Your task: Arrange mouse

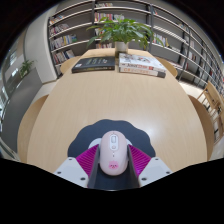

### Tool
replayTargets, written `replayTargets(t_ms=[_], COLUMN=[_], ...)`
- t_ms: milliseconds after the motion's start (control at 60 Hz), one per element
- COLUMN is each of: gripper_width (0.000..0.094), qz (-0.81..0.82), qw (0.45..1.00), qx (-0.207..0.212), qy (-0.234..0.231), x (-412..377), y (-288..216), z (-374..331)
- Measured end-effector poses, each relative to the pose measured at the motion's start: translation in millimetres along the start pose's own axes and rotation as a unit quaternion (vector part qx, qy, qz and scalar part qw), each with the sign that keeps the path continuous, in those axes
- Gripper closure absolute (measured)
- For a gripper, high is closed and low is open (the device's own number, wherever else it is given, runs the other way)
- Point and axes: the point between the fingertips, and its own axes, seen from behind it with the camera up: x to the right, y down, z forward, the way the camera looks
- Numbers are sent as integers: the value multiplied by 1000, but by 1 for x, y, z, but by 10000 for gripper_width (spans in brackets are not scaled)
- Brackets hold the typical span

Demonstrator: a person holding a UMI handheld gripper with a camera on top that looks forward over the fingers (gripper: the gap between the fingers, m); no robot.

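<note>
A pale pink-white mouse (112, 147) with a scroll wheel and a small pink mark on its back lies lengthwise between my fingers, nose pointing away from me. My gripper (112, 162) is shut on the mouse. The magenta pads (86, 158) press on both its flanks. It sits over the near part of the round light-wood table (110, 95). The mouse's underside and rear are hidden.
At the table's far side lie a dark book (93, 64) and a lighter book or magazine (141, 66), with a potted plant (122, 32) behind them. Bookshelves (80, 22) line the back wall. A chair (211, 100) stands to the right.
</note>
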Motion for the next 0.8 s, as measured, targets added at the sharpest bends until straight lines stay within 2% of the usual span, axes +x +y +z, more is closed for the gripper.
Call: replayTargets(t_ms=[67,117,400,583,717,800], gripper_width=[214,188,186,187,189,193], qz=[-5,0,8,18,17,12], qw=[1000,1000,996,989,987,988], qx=[-17,-18,85,149,163,155], qy=[-10,-18,-8,0,6,6], x=[-4,-7,-22,-35,-42,-39], y=[5,0,-70,-78,-63,-52], z=[-5,-13,-136,-216,-249,-261])
